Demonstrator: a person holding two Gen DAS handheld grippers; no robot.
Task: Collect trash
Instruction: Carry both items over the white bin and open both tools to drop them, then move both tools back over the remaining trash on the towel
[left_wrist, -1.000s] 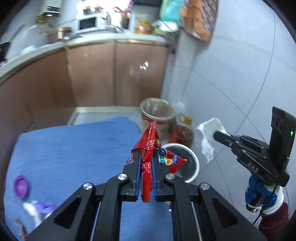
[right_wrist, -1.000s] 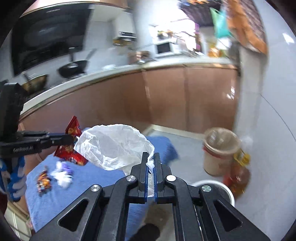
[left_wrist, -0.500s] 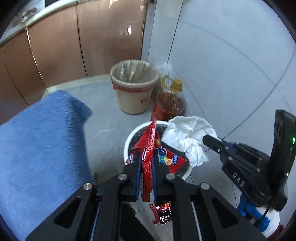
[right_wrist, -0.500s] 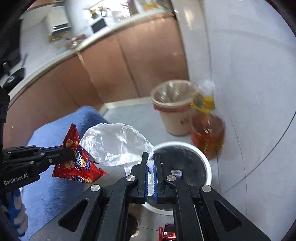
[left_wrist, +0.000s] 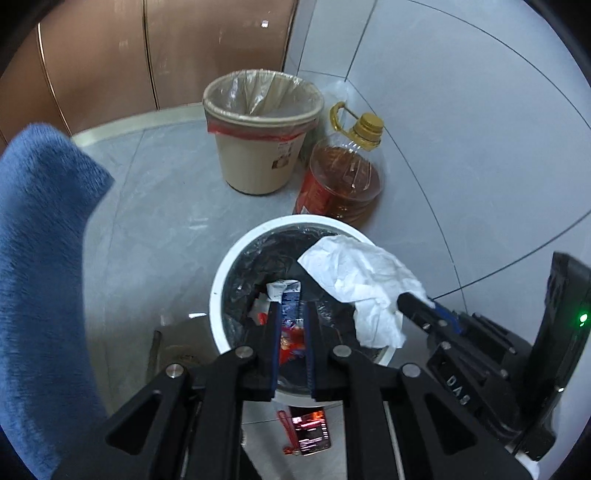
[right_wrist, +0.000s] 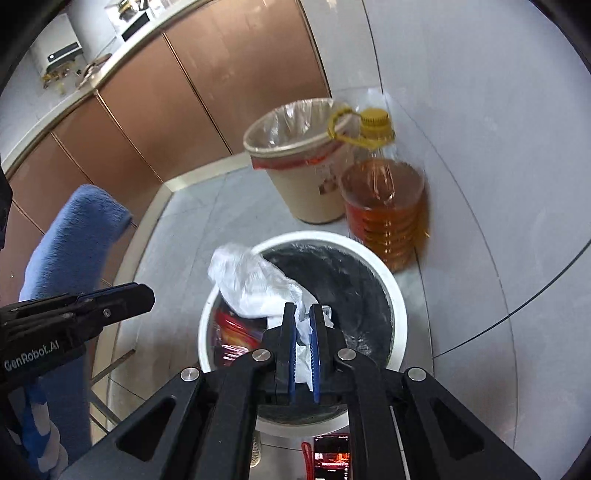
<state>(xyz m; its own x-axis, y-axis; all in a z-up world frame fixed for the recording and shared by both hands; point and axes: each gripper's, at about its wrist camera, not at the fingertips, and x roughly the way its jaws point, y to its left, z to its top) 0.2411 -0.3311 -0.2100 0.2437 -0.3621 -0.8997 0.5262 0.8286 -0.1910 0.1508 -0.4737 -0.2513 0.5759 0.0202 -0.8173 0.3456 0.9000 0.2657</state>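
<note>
Over the white bin (left_wrist: 221, 291), our left gripper (left_wrist: 290, 314) stands slightly parted and empty, the red wrapper (right_wrist: 232, 332) apparently dropped inside; our right gripper (right_wrist: 303, 314), fingers just easing apart, has crumpled white tissue (right_wrist: 255, 288) between them.

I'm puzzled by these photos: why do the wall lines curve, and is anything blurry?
Left wrist view: the lens bends the wall's tile lines and darkens the corners; the blue cloth looks soft. Right wrist view: same bending on the cabinets; the oil bottle is sharp.
</note>
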